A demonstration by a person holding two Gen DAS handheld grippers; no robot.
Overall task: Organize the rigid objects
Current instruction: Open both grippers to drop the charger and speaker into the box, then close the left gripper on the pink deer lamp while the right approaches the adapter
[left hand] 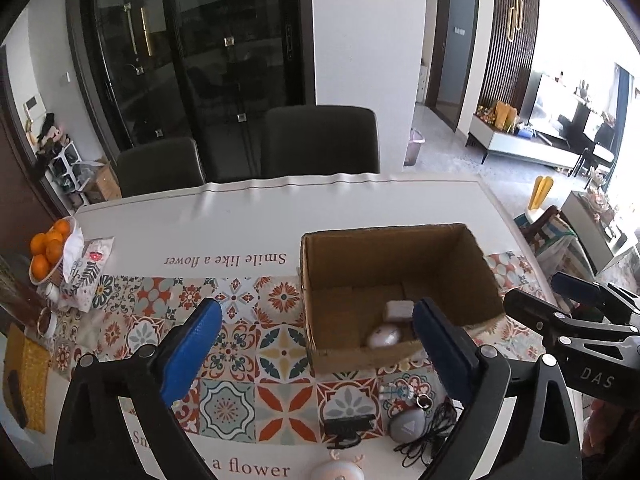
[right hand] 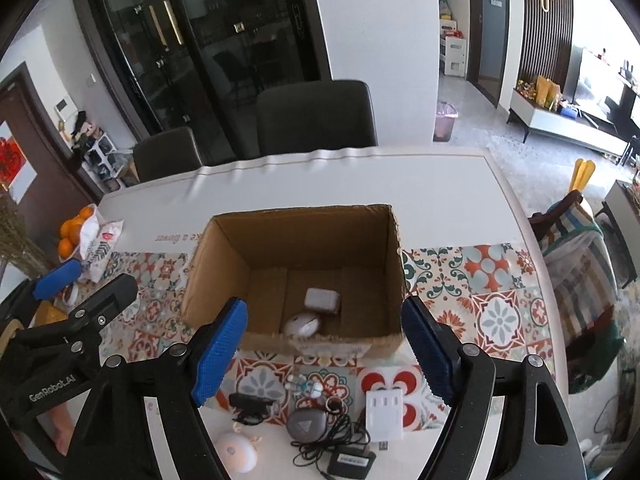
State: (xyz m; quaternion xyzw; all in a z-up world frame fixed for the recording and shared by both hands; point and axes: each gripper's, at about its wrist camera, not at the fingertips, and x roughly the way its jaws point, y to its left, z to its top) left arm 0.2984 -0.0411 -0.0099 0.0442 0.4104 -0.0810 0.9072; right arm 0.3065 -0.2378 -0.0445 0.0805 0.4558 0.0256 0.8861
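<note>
An open cardboard box (left hand: 384, 256) (right hand: 304, 236) stands on the patterned tablecloth. Inside it lie a white mouse (left hand: 384, 336) (right hand: 302, 325) and a small white case (left hand: 399, 309) (right hand: 322, 300). My left gripper (left hand: 317, 306) hangs open over the box's near left corner, empty. My right gripper (right hand: 324, 304) is open above the box's near wall, also empty. On the cloth in front of the box lie a grey oval device (left hand: 408, 424) (right hand: 306, 422), a black cable (right hand: 332, 440), a white plug block (right hand: 384, 410), a small black device (right hand: 252, 402) and a white round gadget (right hand: 236, 452).
A bowl of oranges (left hand: 48, 252) and a printed bag (left hand: 84, 268) sit at the table's far left. Two dark chairs (left hand: 320, 140) stand behind the far edge. The table's rounded right edge (right hand: 532, 240) drops off beside a striped seat.
</note>
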